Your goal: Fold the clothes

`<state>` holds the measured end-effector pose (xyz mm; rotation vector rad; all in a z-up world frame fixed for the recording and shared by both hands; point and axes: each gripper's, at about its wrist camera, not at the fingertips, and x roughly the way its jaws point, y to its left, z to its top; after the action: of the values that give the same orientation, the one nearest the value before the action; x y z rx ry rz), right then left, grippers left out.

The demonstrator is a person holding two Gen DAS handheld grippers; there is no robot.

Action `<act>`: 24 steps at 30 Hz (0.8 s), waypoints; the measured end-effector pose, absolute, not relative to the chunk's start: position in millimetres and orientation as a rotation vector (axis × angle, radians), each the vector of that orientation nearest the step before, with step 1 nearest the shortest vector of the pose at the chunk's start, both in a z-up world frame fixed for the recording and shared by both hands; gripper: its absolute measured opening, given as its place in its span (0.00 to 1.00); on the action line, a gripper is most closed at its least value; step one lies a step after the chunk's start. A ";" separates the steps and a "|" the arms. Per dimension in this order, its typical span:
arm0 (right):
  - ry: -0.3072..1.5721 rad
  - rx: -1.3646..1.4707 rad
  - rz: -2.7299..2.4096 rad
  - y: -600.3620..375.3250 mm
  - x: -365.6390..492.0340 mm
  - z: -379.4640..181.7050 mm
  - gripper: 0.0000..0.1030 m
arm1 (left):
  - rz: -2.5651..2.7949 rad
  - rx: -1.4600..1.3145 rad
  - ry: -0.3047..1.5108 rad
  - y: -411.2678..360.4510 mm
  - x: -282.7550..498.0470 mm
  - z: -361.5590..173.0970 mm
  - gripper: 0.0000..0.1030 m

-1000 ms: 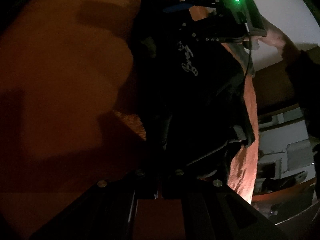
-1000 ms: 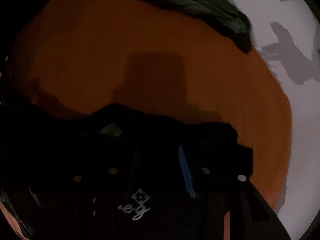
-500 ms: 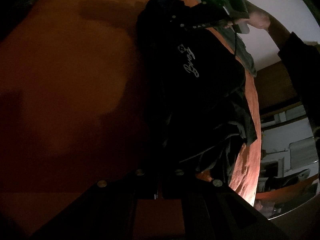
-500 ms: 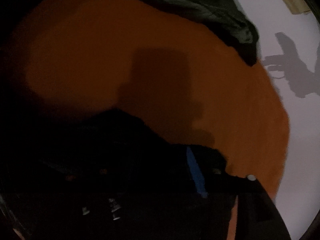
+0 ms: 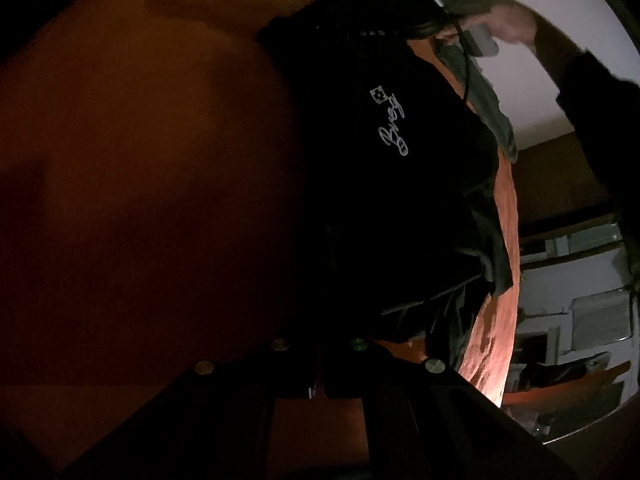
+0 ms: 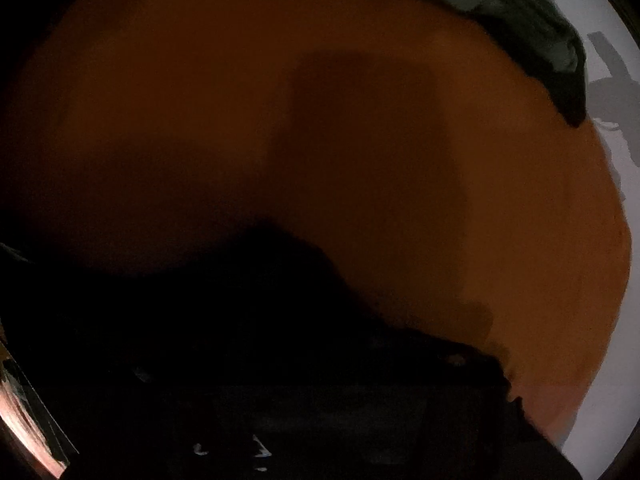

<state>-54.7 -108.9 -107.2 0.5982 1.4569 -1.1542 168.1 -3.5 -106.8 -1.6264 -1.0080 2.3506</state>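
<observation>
A black T-shirt [image 5: 392, 216] with white script lettering is stretched over the orange bedspread [image 5: 140, 180]. My left gripper [image 5: 318, 364] is shut on the shirt's near edge at the bottom of the left wrist view. My right gripper [image 5: 372, 30], with a green light above it, grips the shirt's far end at the top of that view. In the right wrist view the black shirt [image 6: 260, 340] fills the dark lower part and hides the fingers, above the orange bedspread [image 6: 280, 120].
A dark green garment [image 6: 520, 20] lies at the bed's far edge, also showing in the left wrist view [image 5: 492, 120]. A white wall [image 6: 624, 280] is on the right. Shelves and furniture [image 5: 580, 320] stand beyond the bed's edge.
My right gripper has moved away from the left one with the shirt's far end, drawing the shirt out longer. The left gripper has stayed put.
</observation>
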 end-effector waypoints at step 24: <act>0.668 0.231 -2.358 128.9 -35.0 210.2 0.04 | 2.390 -0.973 -0.576 34.1 27.8 38.6 0.59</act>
<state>-35.0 128.8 210.2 0.2311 0.6682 -2.3582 27.8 34.1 38.6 -0.9731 -0.5761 2.3903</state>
